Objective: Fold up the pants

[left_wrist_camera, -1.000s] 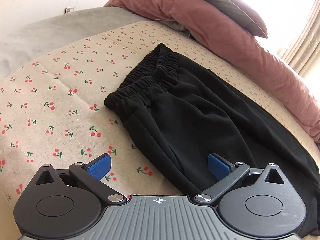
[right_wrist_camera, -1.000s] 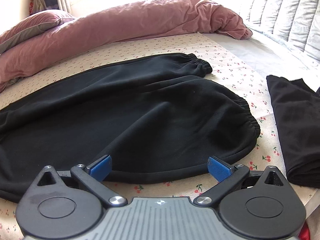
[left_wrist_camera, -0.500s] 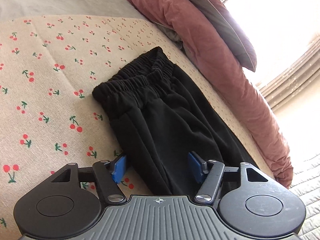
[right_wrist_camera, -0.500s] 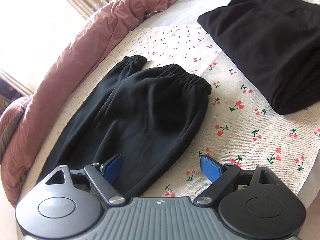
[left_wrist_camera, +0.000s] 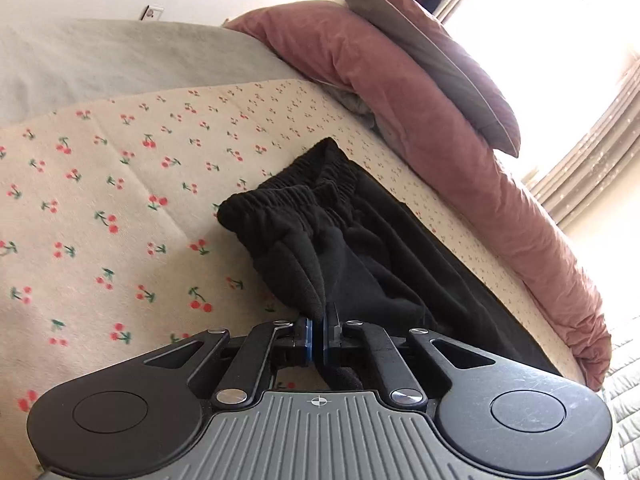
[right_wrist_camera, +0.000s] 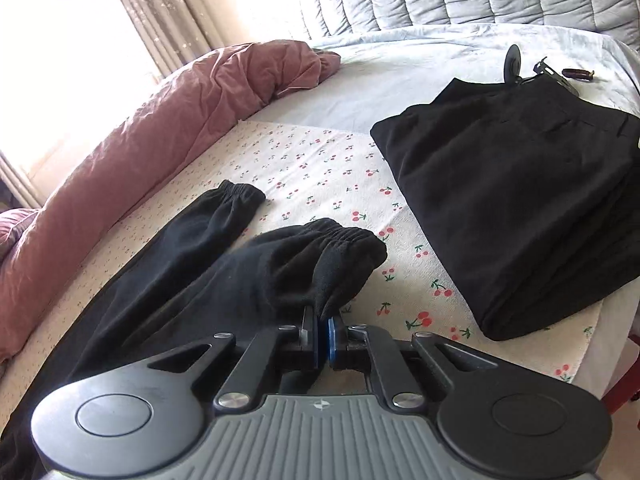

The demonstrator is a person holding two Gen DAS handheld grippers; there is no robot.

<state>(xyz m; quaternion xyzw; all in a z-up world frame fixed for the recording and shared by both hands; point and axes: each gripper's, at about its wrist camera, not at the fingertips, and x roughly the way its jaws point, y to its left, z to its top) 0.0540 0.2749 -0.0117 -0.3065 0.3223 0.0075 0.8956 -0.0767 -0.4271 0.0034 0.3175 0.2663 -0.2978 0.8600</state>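
Left gripper (left_wrist_camera: 319,334): pinched tight on a bunch of black cloth at the near edge of the pants (left_wrist_camera: 360,248), just below the waist end — the fabric puckers up into the blue pads.
Waistband (left_wrist_camera: 288,196): elastic and gathered; it lies on the cherry-print sheet (left_wrist_camera: 120,200), at the left end of the garment.
Pants, where they are: spread lengthwise across the bed, waist to the left and leg cuffs to the right, with the pink duvet (left_wrist_camera: 460,168) along the far side.
Right gripper (right_wrist_camera: 323,336): clamped on the near leg's hem side, just behind the near cuff (right_wrist_camera: 344,236) — cloth is drawn up between the jaws.
Far cuff (right_wrist_camera: 236,194): flat on the sheet, apart from the near one, so the two legs are not yet laid over each other.
Folded stack (right_wrist_camera: 520,216): dark garments already folded, to the right of the cuffs — probably earlier pants, though the view does not settle what they are.
Done so far: both near-edge grips look secured; the garment is laid out but unfolded.
Left to do: by my reading, carrying the near leg over onto the far one, then folding end to end and squaring the result.
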